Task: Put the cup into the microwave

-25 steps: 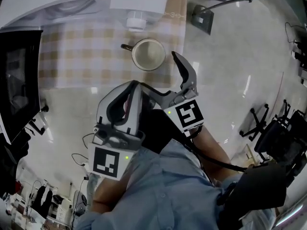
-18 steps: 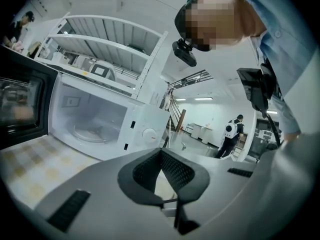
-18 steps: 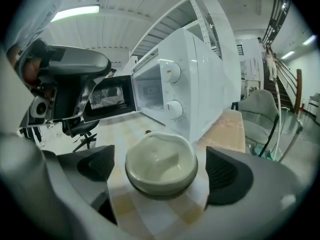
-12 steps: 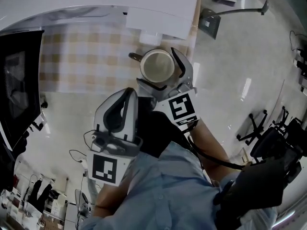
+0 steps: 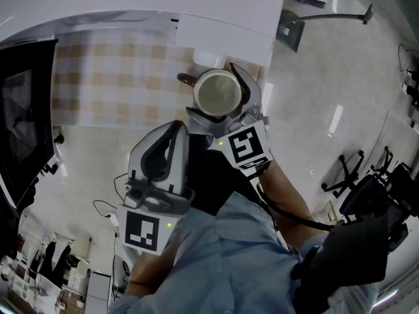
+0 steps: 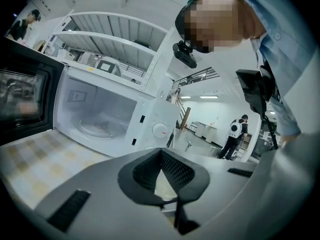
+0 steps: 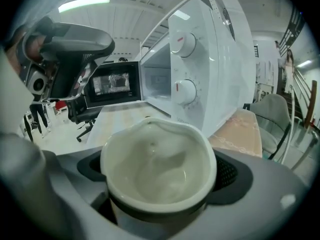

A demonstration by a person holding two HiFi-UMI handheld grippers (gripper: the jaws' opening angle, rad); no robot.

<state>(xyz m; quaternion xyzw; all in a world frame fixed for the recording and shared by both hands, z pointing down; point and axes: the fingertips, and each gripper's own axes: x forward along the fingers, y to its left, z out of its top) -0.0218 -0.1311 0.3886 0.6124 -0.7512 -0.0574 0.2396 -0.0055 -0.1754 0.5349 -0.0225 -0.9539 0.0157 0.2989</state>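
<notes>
Done: white microwave oven [image 6: 107,116] has its dark door [image 5: 23,116] open; right tool [image 5: 215,97] straddles the cream ceramic cup [image 5: 218,91], its jaws just opened wide and, I'd say, not gripping yet.
Cup: upright on the checked tabletop [image 5: 111,84], just outside the oven.
Left tool [image 6: 162,179]: jaws together, empty.
Remaining: grip, lift, set inside, release.
Count: 1 cup, 1 microwave, 2 tools.

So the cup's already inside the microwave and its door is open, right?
Not quite. The cup is outside the microwave, in front of its knobs, as the right gripper view shows. The door is open, as you said.
</notes>
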